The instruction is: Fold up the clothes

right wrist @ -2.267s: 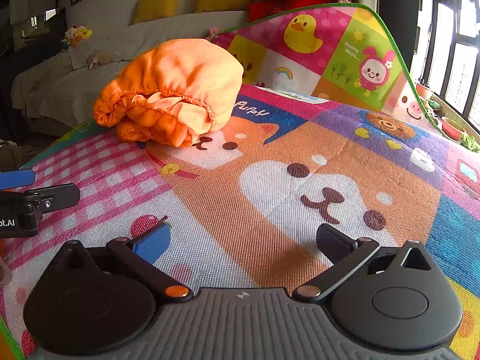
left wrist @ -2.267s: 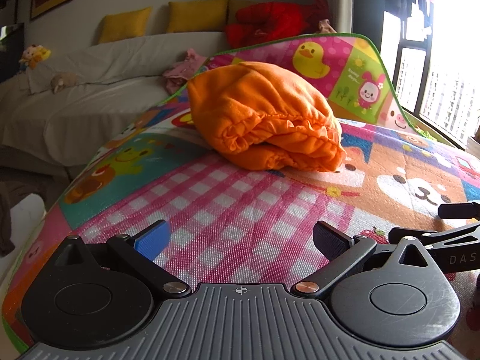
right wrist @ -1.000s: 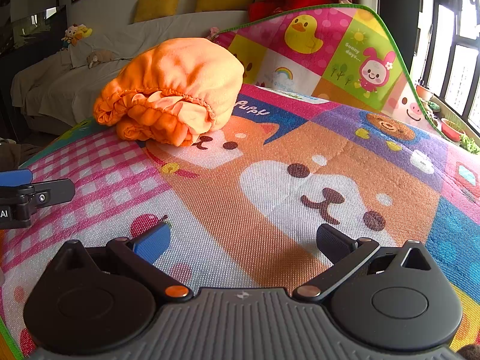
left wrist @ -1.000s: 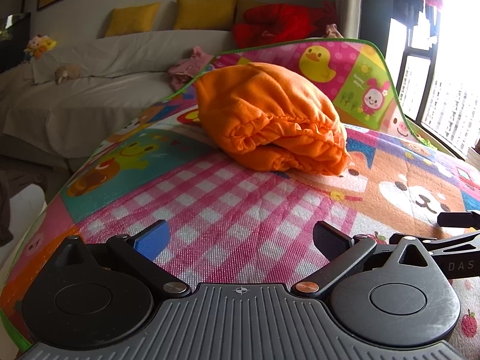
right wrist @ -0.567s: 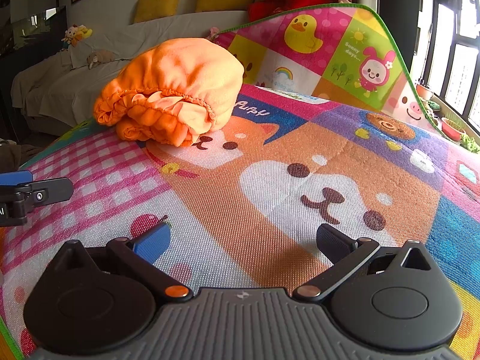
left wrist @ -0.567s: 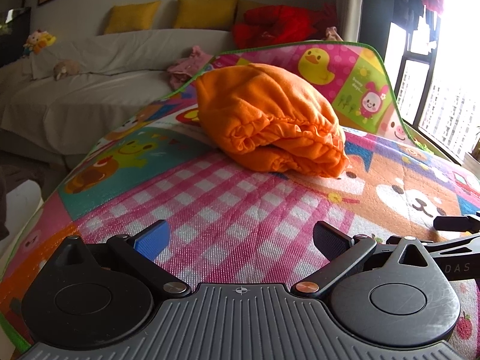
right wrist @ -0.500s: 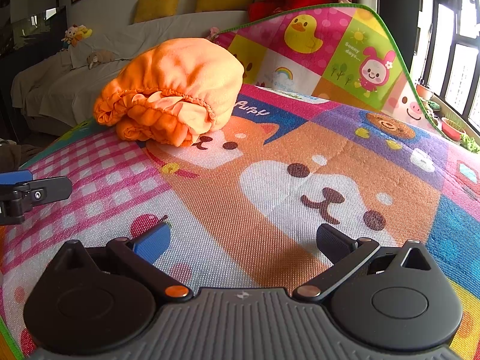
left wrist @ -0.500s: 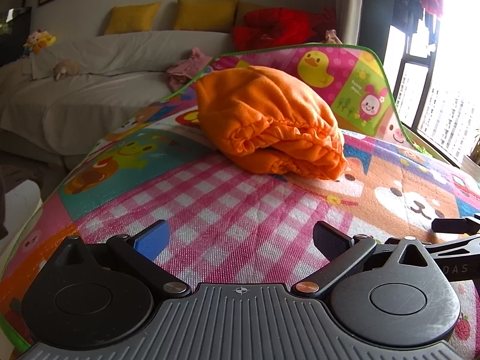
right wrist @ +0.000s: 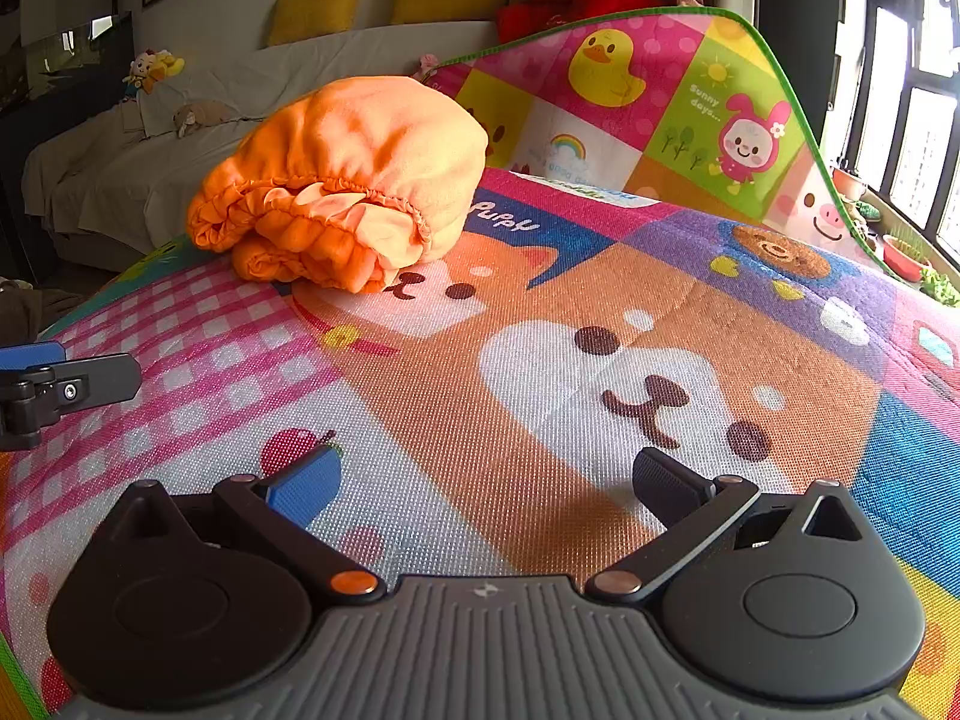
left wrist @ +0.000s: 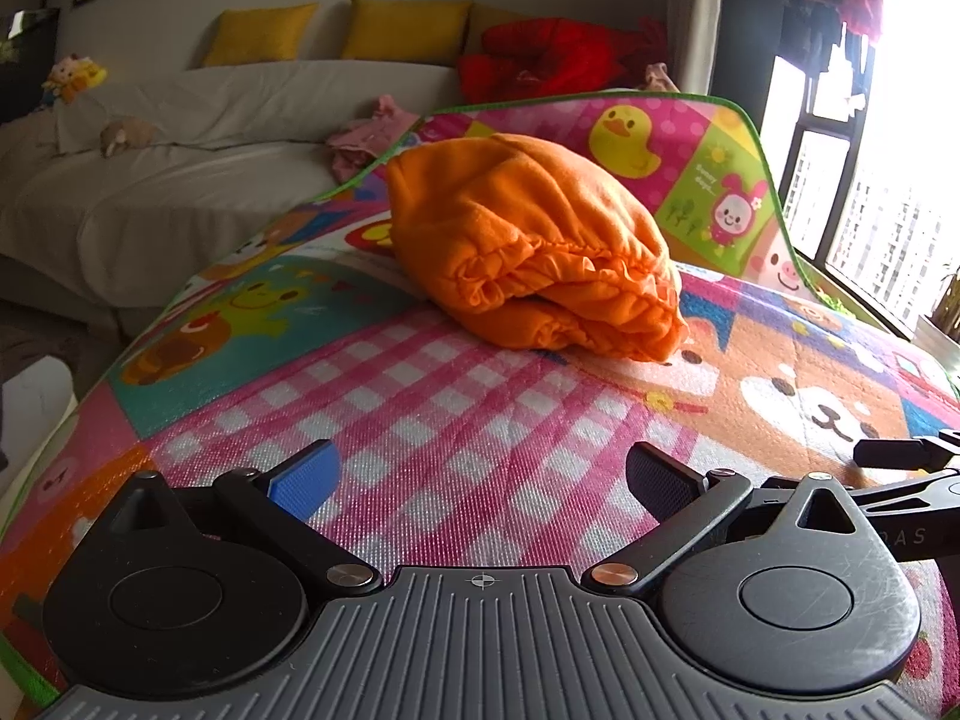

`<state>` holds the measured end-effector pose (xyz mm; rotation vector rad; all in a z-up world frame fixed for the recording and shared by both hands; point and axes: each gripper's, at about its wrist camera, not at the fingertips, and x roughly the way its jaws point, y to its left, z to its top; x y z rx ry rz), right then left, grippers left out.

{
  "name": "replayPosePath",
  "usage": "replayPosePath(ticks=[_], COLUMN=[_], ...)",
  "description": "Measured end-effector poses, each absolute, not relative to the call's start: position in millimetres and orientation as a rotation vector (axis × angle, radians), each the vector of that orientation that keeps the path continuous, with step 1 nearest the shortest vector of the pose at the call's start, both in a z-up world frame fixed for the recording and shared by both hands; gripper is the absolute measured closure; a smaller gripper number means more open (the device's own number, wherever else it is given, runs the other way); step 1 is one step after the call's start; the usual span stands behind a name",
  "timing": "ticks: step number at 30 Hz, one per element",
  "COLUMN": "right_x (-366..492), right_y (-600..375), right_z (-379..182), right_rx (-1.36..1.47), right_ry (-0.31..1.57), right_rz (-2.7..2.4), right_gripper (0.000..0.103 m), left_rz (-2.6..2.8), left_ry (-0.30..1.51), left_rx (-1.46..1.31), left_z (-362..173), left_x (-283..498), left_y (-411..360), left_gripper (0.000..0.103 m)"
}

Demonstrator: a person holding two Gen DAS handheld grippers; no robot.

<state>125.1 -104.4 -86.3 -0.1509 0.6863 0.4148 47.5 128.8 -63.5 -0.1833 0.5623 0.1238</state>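
Observation:
An orange garment [left wrist: 534, 252] with a gathered elastic hem lies bundled on a colourful cartoon play mat [left wrist: 456, 420]; the right wrist view has the same garment [right wrist: 348, 180] at upper left. My left gripper [left wrist: 480, 480] is open over the pink checked patch, short of the bundle, with nothing between its fingers. My right gripper [right wrist: 486, 486] is open over the dog-face print on the mat [right wrist: 600, 360], also apart from the cloth. The left gripper's fingers [right wrist: 66, 387] show at the left edge of the right wrist view.
The mat's far end [right wrist: 690, 90] curls upward behind the garment. A white-covered sofa [left wrist: 180, 168] with yellow cushions [left wrist: 402, 30], a red bundle [left wrist: 558, 60] and pink clothes [left wrist: 372, 132] stands behind. Windows [left wrist: 888, 198] are at the right. The mat's left edge drops to the floor.
The left gripper has drifted slightly, so the garment sits a little lower and to the right in its view. The right gripper has stayed put. Both remain open.

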Motion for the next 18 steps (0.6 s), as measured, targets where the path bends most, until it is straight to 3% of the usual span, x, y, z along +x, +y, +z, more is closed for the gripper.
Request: replayPosePath(ticks=[18], right_x=[125.2], right_y=[-104.4], right_z=[-86.2], right_rx=[-0.151], right_ry=[0.687], right_rz=[0.415], right_gripper=[0.0], left_rz=[0.13], left_ry=[0.572], left_rx=[-0.165], left_z=[-63.4], left_x=[46.3], left_y=[126.1], left_gripper=[0.0])
